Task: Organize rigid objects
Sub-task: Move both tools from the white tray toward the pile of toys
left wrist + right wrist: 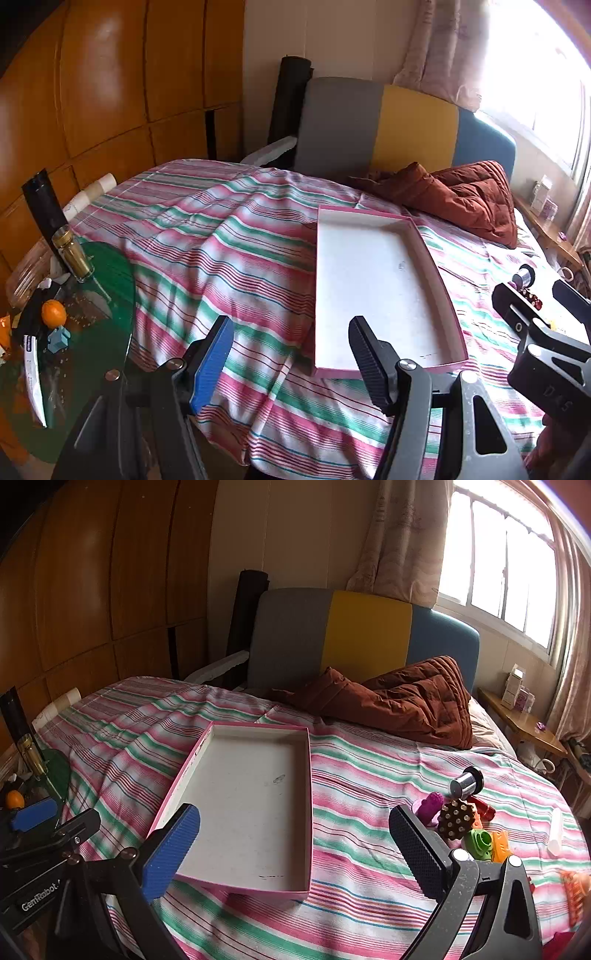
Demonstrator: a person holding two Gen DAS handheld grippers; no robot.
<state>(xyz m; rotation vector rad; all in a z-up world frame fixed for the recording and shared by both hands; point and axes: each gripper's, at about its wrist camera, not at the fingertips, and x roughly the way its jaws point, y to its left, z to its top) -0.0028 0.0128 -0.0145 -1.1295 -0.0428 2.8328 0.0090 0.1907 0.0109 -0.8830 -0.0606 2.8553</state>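
A shallow pink-edged white tray [376, 284] lies empty on the striped bedspread [229, 240]. My left gripper [291, 363] hovers open over the bed at the tray's near left corner, with nothing between its blue and black pads. In the right wrist view my right gripper [295, 849] stands open above the near end of the tray [251, 794], also holding nothing. To the right of it lies a cluster of small rigid toys: a silver cylinder [466, 783], a purple piece [430, 805], a brown studded ball [456, 819], a green piece [478, 843] and an orange piece [500, 847].
A brown quilted cover [406, 701] is bunched against the grey, yellow and blue headboard [365, 635]. A white tube [555, 832] lies at the bed's right side. Left of the bed, a green glass table [110, 295] carries an orange [53, 313] and a jar [72, 254].
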